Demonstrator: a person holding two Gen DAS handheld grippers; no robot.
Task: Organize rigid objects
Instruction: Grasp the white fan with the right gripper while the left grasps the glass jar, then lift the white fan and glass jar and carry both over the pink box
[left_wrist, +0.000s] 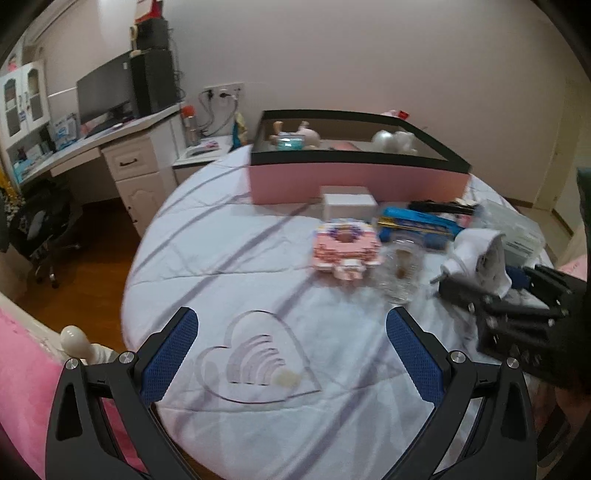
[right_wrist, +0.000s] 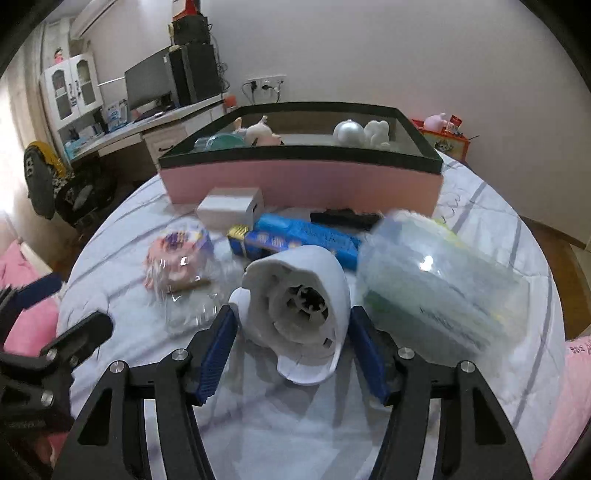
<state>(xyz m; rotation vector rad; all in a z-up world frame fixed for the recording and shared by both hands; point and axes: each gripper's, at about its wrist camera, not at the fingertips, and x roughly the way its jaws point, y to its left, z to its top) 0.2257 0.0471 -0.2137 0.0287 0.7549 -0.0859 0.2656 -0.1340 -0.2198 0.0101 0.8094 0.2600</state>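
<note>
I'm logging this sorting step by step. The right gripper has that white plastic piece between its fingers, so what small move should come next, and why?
Probably carry it forward over the pink box and release. The right gripper has its blue pads against both sides of the white plastic piece, seemingly gripping it, and the box stands open straight ahead with toys already inside. The left gripper is open and holds nothing.

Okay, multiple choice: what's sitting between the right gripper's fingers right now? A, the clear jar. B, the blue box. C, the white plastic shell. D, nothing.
C: in the right wrist view the white shell sits between the right gripper's blue pads, both touching its sides.
</note>
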